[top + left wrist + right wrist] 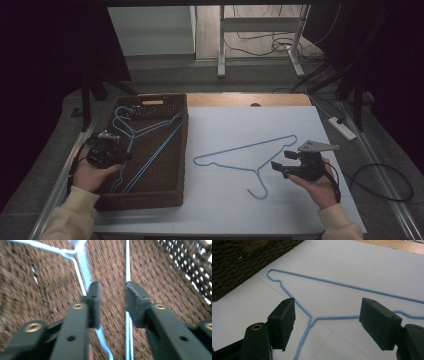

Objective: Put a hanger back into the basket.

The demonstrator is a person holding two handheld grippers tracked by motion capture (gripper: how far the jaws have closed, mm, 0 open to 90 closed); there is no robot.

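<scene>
**Hangers going between basket and table**

One blue wire hanger [247, 159] is lying flat on the white table [300, 210], well apart from neither hand: the right gripper [281, 161] is hovering just beside its neck, jaws spread wide and gripping nothing. In the right gripper view the twisted neck [310, 323] is sitting between the jaws. The hanger is looking light, thin and springy, and its smooth coating is likely making it slippery; the twisted neck is probably offering the firmest hold, since a single wire could roll.

The brown woven basket [172, 197] is holding more blue hangers [145, 131], overlapping. The left gripper [122, 150] is hanging inside it, jaws parted, with wires [127, 262] running between them, ungrasped.
</scene>
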